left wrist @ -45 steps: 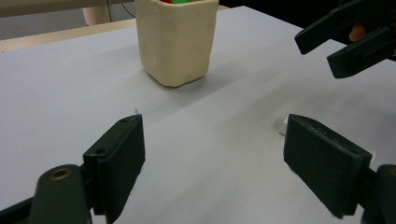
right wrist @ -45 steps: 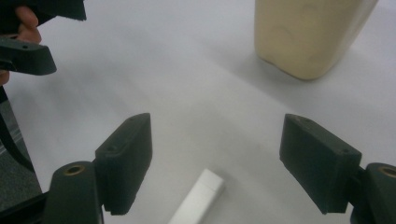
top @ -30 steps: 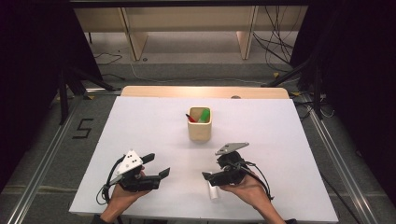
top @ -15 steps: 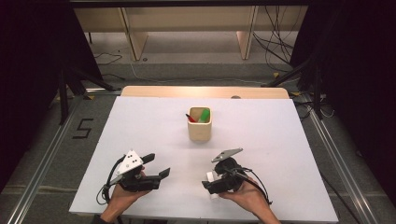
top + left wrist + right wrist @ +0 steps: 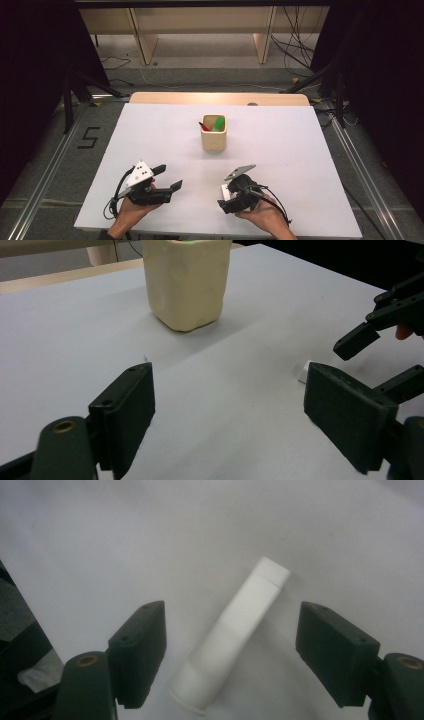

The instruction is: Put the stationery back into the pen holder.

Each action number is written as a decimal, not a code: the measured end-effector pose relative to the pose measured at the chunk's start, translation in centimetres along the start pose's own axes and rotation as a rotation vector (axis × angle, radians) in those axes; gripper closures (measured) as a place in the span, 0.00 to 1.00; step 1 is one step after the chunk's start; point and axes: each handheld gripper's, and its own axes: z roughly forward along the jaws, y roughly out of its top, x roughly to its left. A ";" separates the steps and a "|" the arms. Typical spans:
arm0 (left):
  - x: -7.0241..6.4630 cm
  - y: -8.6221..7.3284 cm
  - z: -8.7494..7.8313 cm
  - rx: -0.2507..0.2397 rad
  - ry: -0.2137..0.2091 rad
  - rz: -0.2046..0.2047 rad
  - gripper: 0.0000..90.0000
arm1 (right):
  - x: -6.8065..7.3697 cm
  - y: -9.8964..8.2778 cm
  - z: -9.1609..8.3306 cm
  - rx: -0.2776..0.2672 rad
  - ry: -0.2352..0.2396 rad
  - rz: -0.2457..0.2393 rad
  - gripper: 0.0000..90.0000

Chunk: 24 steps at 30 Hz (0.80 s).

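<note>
A white marker [image 5: 235,635] lies flat on the white table [image 5: 300,150] near the front edge. My right gripper [image 5: 232,630] points down over it, open. The marker sits between the jaws, which have just been closing a little, and neither pad touches it. In the high view the right gripper [image 5: 227,197] covers most of the marker [image 5: 225,190]. My left gripper [image 5: 167,178] rests to the left, open and empty. In its own view the left gripper [image 5: 230,405] faces a cream cup [image 5: 187,282], with the marker's end [image 5: 304,373] by its right jaw.
The cream cup [image 5: 214,134] stands mid-table with a red marker [image 5: 204,126] and a green marker [image 5: 218,123] in it. The right gripper [image 5: 385,320] shows at the right of the left gripper view. Wooden furniture and cables lie beyond the table's far edge.
The right gripper has tipped downward and come toward the near edge, settling over the white marker. The left gripper has stayed put.
</note>
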 end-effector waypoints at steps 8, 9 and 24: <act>0.0 0.0 0.0 -0.002 0.000 -0.002 0.22 | 0.2 -0.3 0.6 0.031 -0.003 -0.007 0.35; 0.0 0.0 0.0 0.000 -0.001 -0.001 0.22 | 0.2 -0.3 0.6 0.036 -0.005 -0.008 0.36; 0.0 0.0 0.1 0.002 -0.001 0.002 0.22 | 0.4 -0.3 1.5 0.085 -0.008 -0.003 0.43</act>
